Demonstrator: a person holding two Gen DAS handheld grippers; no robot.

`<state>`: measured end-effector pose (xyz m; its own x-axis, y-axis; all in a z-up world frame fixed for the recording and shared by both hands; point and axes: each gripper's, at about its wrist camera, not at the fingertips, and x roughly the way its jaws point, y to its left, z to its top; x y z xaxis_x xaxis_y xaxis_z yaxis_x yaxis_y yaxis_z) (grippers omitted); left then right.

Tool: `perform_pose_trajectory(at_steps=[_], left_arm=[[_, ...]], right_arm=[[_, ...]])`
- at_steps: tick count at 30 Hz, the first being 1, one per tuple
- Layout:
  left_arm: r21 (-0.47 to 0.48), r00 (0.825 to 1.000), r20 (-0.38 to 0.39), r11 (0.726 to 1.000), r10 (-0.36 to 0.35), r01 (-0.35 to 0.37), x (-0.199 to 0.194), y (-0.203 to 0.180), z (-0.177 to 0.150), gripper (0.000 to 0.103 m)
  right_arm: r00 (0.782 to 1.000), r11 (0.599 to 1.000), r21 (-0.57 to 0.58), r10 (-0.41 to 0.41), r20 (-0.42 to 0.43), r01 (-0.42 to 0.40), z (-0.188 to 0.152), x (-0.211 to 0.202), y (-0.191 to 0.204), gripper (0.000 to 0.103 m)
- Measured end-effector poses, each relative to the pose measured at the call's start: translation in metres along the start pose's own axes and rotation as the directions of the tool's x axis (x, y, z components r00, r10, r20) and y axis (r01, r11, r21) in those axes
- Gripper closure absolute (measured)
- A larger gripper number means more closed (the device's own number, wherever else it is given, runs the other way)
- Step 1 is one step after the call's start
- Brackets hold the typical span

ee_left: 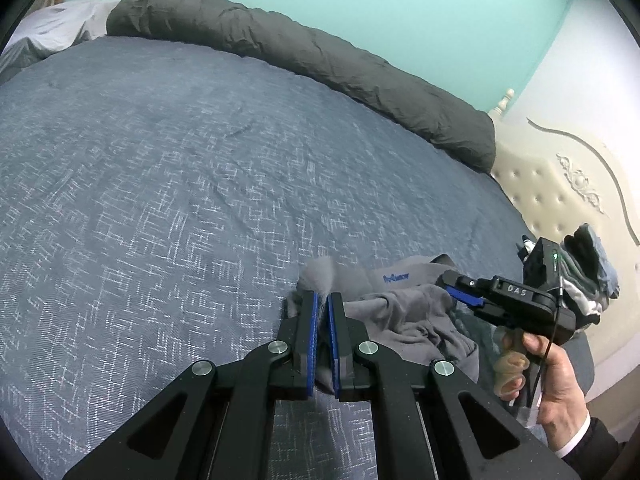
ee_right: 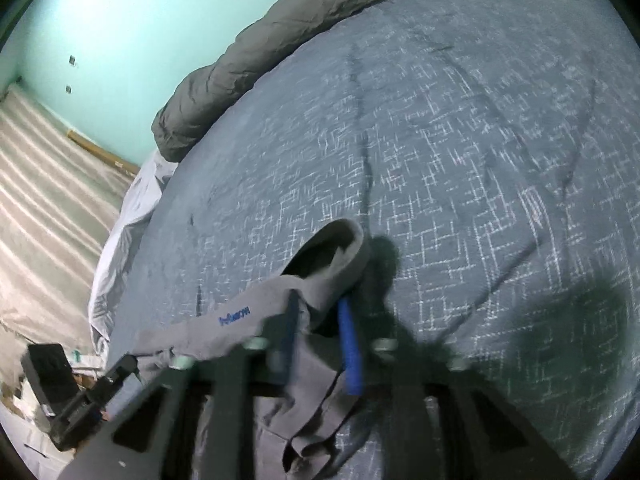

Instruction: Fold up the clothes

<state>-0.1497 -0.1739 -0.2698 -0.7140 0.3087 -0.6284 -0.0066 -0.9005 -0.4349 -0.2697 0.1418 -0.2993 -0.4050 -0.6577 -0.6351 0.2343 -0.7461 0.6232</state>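
Left gripper: you are pinching the grey garment, fingers nearly shut.
Right gripper: you are clamping its other edge.
Advice: be spreading it flat on the bedspread.

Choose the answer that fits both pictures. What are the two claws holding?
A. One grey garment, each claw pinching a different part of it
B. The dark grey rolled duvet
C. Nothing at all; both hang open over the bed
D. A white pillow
A: the left claw is closed on one edge of the grey garment, and the right claw grips cloth of that same garment above the blue bedspread.
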Motion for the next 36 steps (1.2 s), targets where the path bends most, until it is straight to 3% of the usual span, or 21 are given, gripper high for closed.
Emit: perform_pose_trajectory(at_steps=[3,13,18,25,28,31,36], left_arm=[[0.005,1.0,0.002,1.0,-0.005,0.005,0.002,-0.004,0.001,0.097],[0.021,0.998,-0.026,0.998,-0.052,0.053,0.019,-0.03,0.001,0.097],[0.046,0.996,-0.045,0.996,-0.08,0.082,0.032,-0.051,0.001,0.097],[0.011,0.999,-0.026,0.999,-0.044,0.044,0.031,-0.046,0.007,0.095],[-0.028,1.0,-0.015,0.999,-0.021,0.02,0.029,-0.033,0.008,0.094],[-0.063,1.0,-0.018,0.998,0.0,-0.001,0.029,-0.023,0.008,0.094],[-0.079,0.999,-0.041,0.996,0.031,-0.034,0.035,-0.016,0.007,0.094]], right_arm=[[1.0,1.0,-0.011,0.003,0.026,-0.003,0.003,-0.009,-0.001,0.099],[0.992,1.0,0.014,-0.013,0.122,0.012,0.014,-0.063,-0.028,0.1],[0.993,0.999,0.043,-0.032,0.116,0.027,0.017,-0.074,-0.047,0.1],[0.997,0.993,0.107,-0.054,0.057,0.048,0.016,-0.067,-0.073,0.1],[0.997,0.991,0.124,-0.063,0.045,0.057,0.017,-0.064,-0.073,0.095],[0.993,0.991,0.102,-0.092,0.079,0.084,0.019,-0.071,-0.064,0.079],[0.993,0.995,0.053,-0.091,0.077,0.087,0.017,-0.071,-0.044,0.075]])
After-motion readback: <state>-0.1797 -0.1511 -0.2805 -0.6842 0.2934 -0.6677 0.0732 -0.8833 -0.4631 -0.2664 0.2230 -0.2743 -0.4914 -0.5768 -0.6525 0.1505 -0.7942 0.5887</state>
